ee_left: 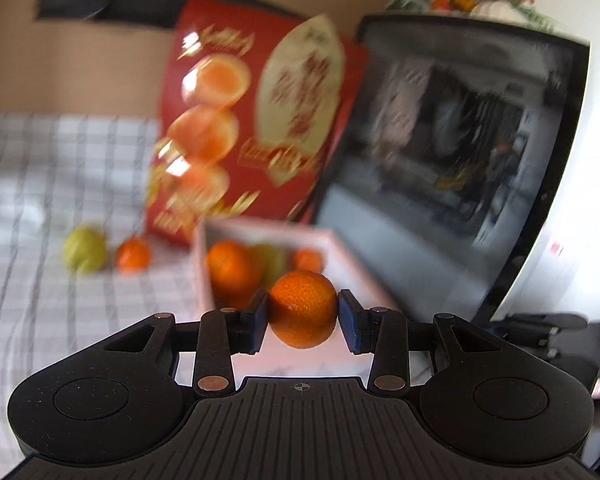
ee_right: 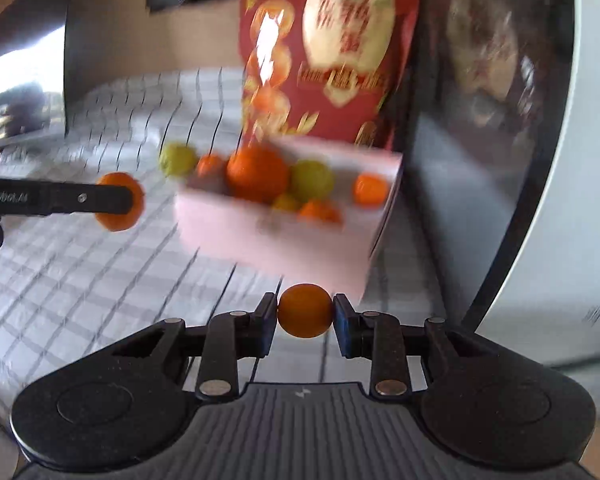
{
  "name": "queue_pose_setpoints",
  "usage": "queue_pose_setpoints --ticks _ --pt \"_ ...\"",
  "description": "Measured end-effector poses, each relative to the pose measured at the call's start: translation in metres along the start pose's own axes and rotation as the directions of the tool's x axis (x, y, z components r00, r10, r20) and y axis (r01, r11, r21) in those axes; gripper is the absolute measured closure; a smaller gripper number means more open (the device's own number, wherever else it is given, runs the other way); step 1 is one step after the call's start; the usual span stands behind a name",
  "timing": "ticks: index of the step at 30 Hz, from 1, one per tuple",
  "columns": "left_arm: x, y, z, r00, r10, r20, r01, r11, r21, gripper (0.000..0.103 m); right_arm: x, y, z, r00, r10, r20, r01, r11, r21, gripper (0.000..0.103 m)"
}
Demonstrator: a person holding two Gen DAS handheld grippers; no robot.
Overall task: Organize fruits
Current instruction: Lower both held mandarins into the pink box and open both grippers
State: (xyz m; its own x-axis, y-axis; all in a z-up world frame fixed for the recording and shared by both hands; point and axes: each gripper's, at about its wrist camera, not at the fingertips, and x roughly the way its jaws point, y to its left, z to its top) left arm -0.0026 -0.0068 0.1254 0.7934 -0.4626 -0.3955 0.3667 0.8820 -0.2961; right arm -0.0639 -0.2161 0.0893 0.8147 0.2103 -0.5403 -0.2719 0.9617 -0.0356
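Gripping a mandarin [ee_left: 302, 309] in left gripper [ee_left: 303, 320], small orange [ee_right: 305, 311] in right gripper [ee_right: 305, 322] — checked tablecloth [ee_left: 40, 184] (blurred), pink box [ee_right: 268, 236].

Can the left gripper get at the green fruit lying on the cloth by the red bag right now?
Probably not yet. The path over the cloth to the green fruit looks free, but the left gripper is shut on an orange, so it would have to drop that first.

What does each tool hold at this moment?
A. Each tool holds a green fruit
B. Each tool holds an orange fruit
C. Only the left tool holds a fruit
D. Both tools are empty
B: the left tool clamps an orange fruit, and the right tool clamps a smaller orange fruit.
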Motion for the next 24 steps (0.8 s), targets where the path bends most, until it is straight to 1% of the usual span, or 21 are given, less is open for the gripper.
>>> queue_pose_setpoints --ticks 1,2,4,7,9,12,15,17,18,21,22,23,24 --pt "0.005 -0.004 0.014 1.0 -0.008 0.009 0.008 1.0 0.005 0.06 -0.003 -0.002 0.01 1.0 -0.005 0.027 0.005 1.0 0.001 0.073" --pt "0.012 -0.008 0.027 1.0 0.0 0.023 -0.001 1.0 0.018 0.06 -0.005 -0.003 0.019 0.999 -0.006 0.051 0.006 1.0 -0.001 0.073" --pt "0.027 -0.017 0.051 0.998 0.033 0.052 -0.036 0.998 0.047 0.06 -0.005 -0.003 0.039 0.995 -0.017 0.095 0.018 1.0 -0.009 0.073" --pt "0.052 -0.023 0.073 0.998 0.033 0.045 -0.035 0.998 0.043 0.06 0.008 -0.002 0.066 0.993 -0.046 0.112 0.048 0.999 -0.015 0.073" --pt "0.07 -0.024 0.078 1.0 0.026 0.009 -0.027 0.999 0.023 0.06 0.023 -0.002 0.079 0.992 -0.077 0.101 0.079 0.997 -0.021 0.073" --pt "0.091 -0.025 0.078 0.999 0.031 -0.031 -0.03 0.999 0.017 0.06 0.045 -0.004 0.088 0.994 -0.089 0.067 0.09 0.996 -0.013 0.073" --pt "0.103 -0.026 0.073 0.998 0.039 -0.053 -0.038 0.999 0.028 0.06 0.059 -0.008 0.088 0.996 -0.086 0.034 0.086 0.996 0.009 0.073" --pt "0.106 -0.028 0.069 0.997 0.043 -0.066 -0.04 0.998 0.055 0.06 0.065 -0.01 0.087 0.996 -0.084 0.022 0.084 0.996 0.018 0.073" --pt "0.107 -0.029 0.068 0.996 0.058 -0.066 -0.053 0.996 0.076 0.06 0.067 -0.011 0.086 0.996 -0.083 0.019 0.083 0.996 0.02 0.073" --pt "0.105 -0.036 0.064 0.994 0.105 -0.024 -0.101 0.985 0.139 0.06 0.071 -0.011 0.083 0.996 -0.082 0.016 0.082 0.997 0.015 0.073" --pt "0.104 -0.037 0.064 0.993 0.118 -0.014 -0.114 0.982 0.152 0.06 0.072 -0.011 0.082 0.997 -0.078 0.016 0.078 0.997 0.01 0.07" --pt "0.103 -0.038 0.064 0.992 0.126 -0.004 -0.124 0.979 0.161 0.06 0.072 -0.011 0.08 0.997 -0.077 0.015 0.077 0.997 0.007 0.062" --pt "0.101 -0.039 0.064 0.992 0.13 0.004 -0.128 0.977 0.17 0.06 0.073 -0.01 0.079 0.997 -0.078 0.015 0.077 0.997 0.005 0.058"
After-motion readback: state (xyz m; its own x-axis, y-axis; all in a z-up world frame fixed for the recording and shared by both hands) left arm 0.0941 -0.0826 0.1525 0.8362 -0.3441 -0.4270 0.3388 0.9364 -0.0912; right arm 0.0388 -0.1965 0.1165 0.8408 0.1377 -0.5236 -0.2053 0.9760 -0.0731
